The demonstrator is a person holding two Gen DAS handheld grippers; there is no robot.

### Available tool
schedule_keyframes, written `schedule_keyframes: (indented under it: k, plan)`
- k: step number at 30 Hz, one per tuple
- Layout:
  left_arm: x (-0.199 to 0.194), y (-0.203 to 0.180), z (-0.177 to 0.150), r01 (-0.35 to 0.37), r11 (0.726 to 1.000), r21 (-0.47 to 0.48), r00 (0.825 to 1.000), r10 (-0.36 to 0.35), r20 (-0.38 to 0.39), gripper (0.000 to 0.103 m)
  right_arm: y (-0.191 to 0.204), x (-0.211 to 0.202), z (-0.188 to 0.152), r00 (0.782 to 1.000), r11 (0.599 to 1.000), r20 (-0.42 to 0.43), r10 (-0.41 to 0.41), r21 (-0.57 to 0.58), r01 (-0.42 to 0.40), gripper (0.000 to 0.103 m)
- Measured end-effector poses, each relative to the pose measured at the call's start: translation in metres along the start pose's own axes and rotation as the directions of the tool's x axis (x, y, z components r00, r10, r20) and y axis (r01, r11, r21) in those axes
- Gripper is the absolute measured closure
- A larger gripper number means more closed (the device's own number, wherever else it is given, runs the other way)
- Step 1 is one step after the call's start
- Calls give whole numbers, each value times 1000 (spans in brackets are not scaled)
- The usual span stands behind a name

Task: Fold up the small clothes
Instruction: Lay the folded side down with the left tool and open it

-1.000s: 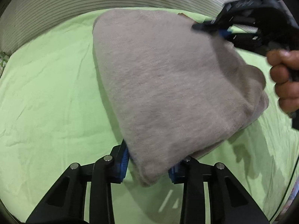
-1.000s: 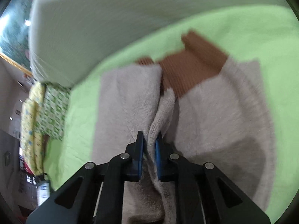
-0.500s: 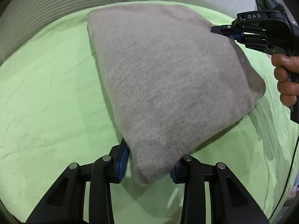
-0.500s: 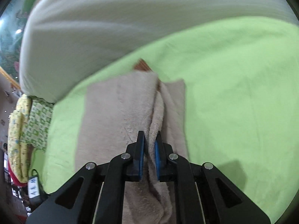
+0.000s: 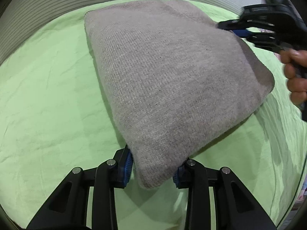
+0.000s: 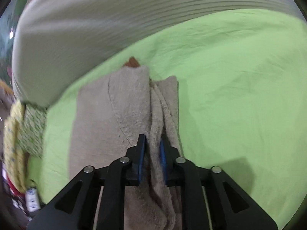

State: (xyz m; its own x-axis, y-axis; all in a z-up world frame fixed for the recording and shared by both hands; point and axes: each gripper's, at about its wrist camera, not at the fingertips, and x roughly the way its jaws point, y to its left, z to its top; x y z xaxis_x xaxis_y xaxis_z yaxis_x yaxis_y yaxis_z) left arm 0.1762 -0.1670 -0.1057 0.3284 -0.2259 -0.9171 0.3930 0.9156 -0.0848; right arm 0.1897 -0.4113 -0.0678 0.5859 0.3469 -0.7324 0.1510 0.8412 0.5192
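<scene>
A grey knitted garment [image 5: 168, 80] lies folded over on a light green sheet [image 5: 48, 95]. My left gripper [image 5: 153, 169] is shut on its near corner, which hangs over the jaws and hides the tips. My right gripper [image 6: 152, 149] is shut on a bunched fold of the same garment [image 6: 115, 111]. It shows in the left wrist view [image 5: 238, 30] at the garment's far right edge, with the hand behind it. A small brown piece of cloth [image 6: 132, 62] peeks out past the garment's far end.
A grey striped cushion or headboard [image 6: 115, 23] runs along the far edge of the sheet. Yellow and green patterned bedding [image 6: 21, 132] lies at the left in the right wrist view. Open green sheet [image 6: 239, 95] lies to the right of the garment.
The garment has been drawn over and laid down, covering the brown ribbed part seen a second ago. Both grippers kept their hold and moved with it.
</scene>
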Motion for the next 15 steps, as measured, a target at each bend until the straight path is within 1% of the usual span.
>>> schedule_keyframes:
  k: [1, 2, 3, 5, 7, 9, 10, 12, 13, 14, 15]
  plan:
    - [-2, 0, -1, 3, 1000, -5, 1000, -3, -1, 69, -1, -9, -2, 1000, 1000, 17, 7, 15, -7, 80]
    - [-2, 2, -1, 5, 1000, -9, 1000, -5, -1, 68, -2, -19, -6, 999, 1000, 33, 19, 23, -20, 76]
    - [-2, 5, 0, 4, 1000, -12, 1000, -4, 1, 67, -3, -33, -14, 998, 999, 54, 31, 33, -32, 71]
    - [-3, 8, -2, 3, 1000, -24, 1000, -3, 2, 67, -4, -49, -27, 996, 998, 68, 51, 40, -54, 62]
    - [-7, 11, -7, 4, 999, -36, 1000, -3, 3, 67, -2, -62, -51, 997, 998, 59, 51, 31, -53, 61]
    - [-8, 13, -13, 2, 999, -37, 1000, -2, 3, 67, 0, -65, -69, 998, 998, 32, 54, 23, -55, 61]
    - [-9, 14, -13, 0, 999, -35, 1000, 0, 4, 67, 2, -63, -77, 999, 999, 17, 42, 11, -42, 61]
    - [-7, 13, -10, -3, 1000, -31, 1000, 3, 1, 67, 8, -54, -87, 999, 999, -17, -39, -35, 38, 62]
    - [-7, 12, -7, -3, 1000, -28, 1000, 3, -1, 70, 10, -48, -90, 998, 997, -33, -55, -54, 53, 68]
    - [-9, 11, -6, -6, 1000, -28, 1000, 6, -3, 74, 11, -43, -91, 998, 997, -48, -48, -65, 45, 94]
    - [-11, 9, -5, -2, 1000, -28, 1000, 2, -3, 79, 12, -40, -92, 997, 996, -53, -52, -73, 48, 94]
